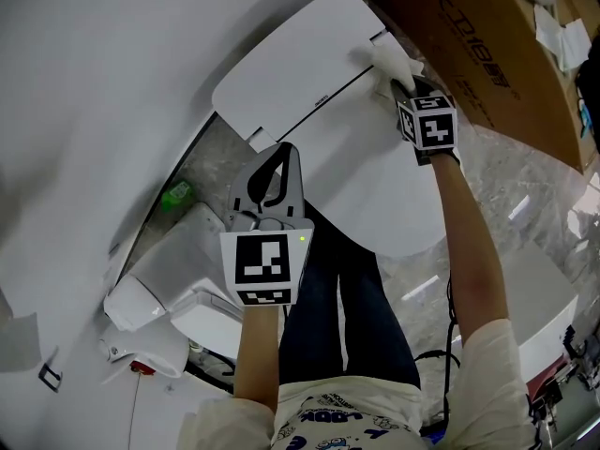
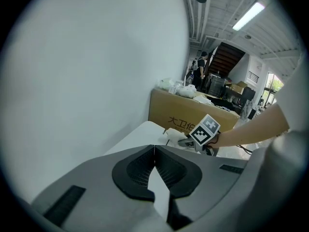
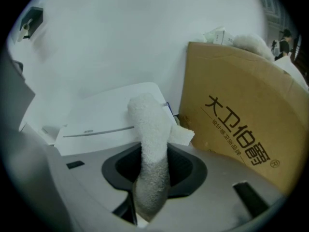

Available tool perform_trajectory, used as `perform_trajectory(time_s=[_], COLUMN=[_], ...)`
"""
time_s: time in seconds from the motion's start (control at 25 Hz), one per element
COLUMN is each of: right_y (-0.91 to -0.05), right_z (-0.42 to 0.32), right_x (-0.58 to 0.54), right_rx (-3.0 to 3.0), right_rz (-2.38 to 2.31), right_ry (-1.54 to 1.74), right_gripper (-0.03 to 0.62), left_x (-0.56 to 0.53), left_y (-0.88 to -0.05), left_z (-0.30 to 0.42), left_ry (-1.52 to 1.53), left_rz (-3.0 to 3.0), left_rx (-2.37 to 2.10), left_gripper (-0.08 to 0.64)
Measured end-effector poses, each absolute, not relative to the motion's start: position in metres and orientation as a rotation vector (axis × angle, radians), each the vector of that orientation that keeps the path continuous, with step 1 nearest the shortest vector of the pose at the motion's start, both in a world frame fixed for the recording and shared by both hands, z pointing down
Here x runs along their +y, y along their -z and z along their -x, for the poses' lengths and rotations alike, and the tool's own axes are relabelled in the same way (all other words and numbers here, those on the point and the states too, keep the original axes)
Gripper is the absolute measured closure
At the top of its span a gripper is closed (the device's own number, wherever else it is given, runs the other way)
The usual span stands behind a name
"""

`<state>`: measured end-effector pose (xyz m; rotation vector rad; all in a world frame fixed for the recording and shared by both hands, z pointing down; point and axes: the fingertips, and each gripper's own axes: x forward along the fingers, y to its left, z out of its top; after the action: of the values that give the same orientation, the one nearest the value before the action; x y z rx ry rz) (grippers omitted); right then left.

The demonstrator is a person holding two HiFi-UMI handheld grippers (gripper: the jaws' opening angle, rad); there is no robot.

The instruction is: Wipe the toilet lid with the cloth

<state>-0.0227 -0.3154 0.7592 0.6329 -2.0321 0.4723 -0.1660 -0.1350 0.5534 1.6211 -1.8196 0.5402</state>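
The right tool (image 1: 405,87) is clamped on a white, fluffy terry cloth (image 1: 392,64). The right gripper view shows the roll of fabric standing up between the two jaws, with a loose corner folded out to one side. In the head view the cloth sits at the far right corner of the white, smooth, oval plastic toilet lid (image 1: 375,181), at the seam where the lid meets the white rear housing (image 1: 291,64). It lies just beside the large brown cardboard box (image 1: 487,54) printed with dark characters. The cloth looks to be down on the surface there, though the pictures do not settle how firmly it presses.

The left tool (image 1: 283,153) has its jaws together with nothing between them. It hangs over the near left edge of the lid, well apart from the cloth, and takes no part in the wipe.

The lid is closed and dry-looking, with no streak, stain or wet track to show which areas the cloth has covered. With the cloth at the rear corner, this reads as a pass along the hinge end. The broad middle and the front curve nearest the person's dark-trousered legs (image 1: 347,307) probably remain to be wiped, but the even white surface gives no proof either way.
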Motion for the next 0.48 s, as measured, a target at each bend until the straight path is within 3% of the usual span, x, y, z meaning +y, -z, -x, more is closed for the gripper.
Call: perform_trajectory(time_s=[0.48], right_y=[-0.761], right_z=[-0.033], right_x=[-0.289], right_rx=[-1.999], right_rz=[-0.681], right_ry=[-0.519], right_gripper=[0.472], left_x=[-0.125], left_y=[-0.551], left_z=[0.132], left_ry=[-0.563], left_rz=[-1.665], left_rx=[-1.789], left_gripper=[0.555])
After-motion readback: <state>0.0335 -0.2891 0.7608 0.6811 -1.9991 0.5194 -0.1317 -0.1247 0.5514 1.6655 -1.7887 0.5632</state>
